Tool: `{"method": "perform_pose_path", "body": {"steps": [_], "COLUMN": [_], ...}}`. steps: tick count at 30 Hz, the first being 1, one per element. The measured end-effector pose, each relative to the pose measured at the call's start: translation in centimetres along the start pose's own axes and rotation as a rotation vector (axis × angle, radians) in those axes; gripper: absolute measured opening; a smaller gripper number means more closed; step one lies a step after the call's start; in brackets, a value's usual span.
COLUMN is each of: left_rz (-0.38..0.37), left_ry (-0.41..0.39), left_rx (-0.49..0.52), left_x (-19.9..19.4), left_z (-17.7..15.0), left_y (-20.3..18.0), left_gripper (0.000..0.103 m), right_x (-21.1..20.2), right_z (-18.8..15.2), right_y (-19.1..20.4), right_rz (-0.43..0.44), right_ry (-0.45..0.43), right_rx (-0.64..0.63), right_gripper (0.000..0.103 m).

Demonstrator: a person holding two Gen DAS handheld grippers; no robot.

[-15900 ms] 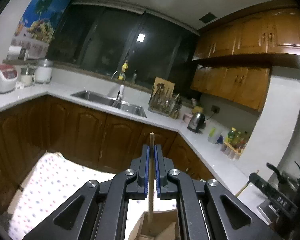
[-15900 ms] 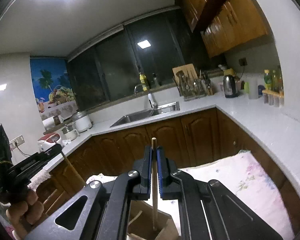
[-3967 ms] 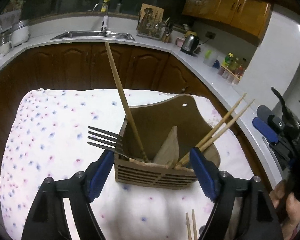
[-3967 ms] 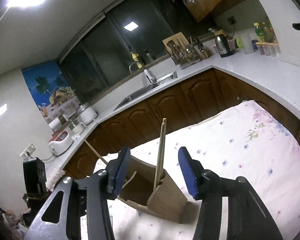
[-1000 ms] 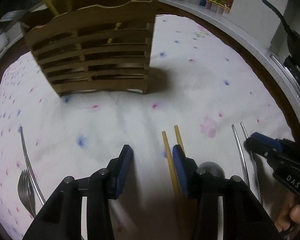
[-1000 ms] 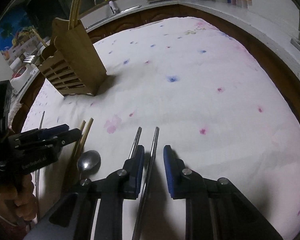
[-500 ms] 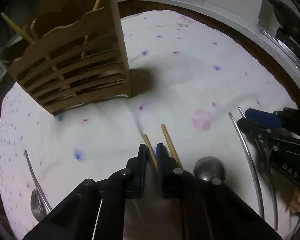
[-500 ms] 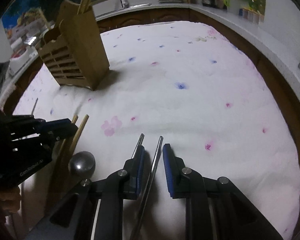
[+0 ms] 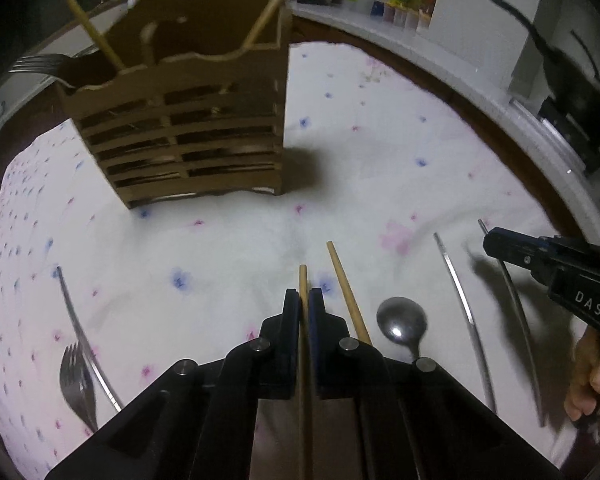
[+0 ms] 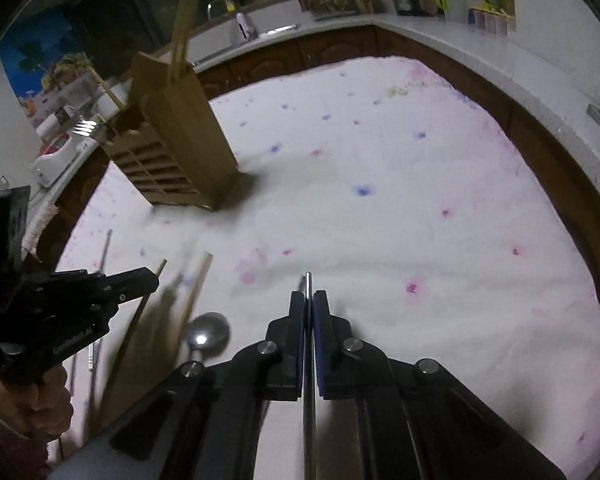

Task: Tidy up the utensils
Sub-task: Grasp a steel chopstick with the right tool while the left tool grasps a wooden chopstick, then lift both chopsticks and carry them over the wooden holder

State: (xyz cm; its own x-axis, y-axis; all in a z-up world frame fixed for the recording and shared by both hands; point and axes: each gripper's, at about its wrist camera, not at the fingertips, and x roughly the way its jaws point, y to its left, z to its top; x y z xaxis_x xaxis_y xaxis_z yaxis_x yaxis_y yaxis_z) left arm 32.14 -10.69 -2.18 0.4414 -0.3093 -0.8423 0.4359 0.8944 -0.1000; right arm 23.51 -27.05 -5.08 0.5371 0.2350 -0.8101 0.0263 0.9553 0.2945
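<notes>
A white cloth (image 9: 228, 248) printed with small pink and blue flowers covered the work surface beneath both grippers. A slatted wooden utensil holder (image 9: 188, 132) stood upright on the cloth, ahead and to the left of the left gripper (image 9: 305, 298); wooden chopsticks and a fork leaned out of its compartments. In the right wrist view the same holder (image 10: 172, 140) stood far ahead and to the left of the right gripper (image 10: 309, 300). The left gripper's jaws had just closed and pinched a wooden chopstick (image 9: 303, 280), whose tip projected past the pads. A second wooden chopstick (image 9: 342, 284) lay on the cloth just right of those jaws, and a metal spoon (image 9: 401, 322) lay further right. A fork (image 9: 76, 376) lay well to the left of the left gripper. The right gripper's jaws had likewise just closed, clamping a metal chopstick (image 10: 308, 284). Another metal chopstick (image 9: 458, 304) lay on the cloth between the spoon and the right gripper.
</notes>
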Motion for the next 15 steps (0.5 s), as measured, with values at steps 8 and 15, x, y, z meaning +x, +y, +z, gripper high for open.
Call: {"method": "perform_pose_path", "body": {"steps": [8, 15], "left_rz": [-0.048, -0.070], "left_ry": [-0.096, -0.218], "left_rx": [-0.057, -0.133], "left_x": [-6.5, -14.1], "left_z": [-1.5, -4.3], "left_y": [1.8, 3.7], "left_gripper": [0.003, 0.002], "right_x": [-4.2, -8.2], "right_z": [0.3, 0.4], "right_y": [1.1, 2.9], "right_rz": [0.054, 0.082], "right_ry": [-0.083, -0.171], "right_rx": [0.005, -0.019], "right_gripper": [0.004, 0.004]}}
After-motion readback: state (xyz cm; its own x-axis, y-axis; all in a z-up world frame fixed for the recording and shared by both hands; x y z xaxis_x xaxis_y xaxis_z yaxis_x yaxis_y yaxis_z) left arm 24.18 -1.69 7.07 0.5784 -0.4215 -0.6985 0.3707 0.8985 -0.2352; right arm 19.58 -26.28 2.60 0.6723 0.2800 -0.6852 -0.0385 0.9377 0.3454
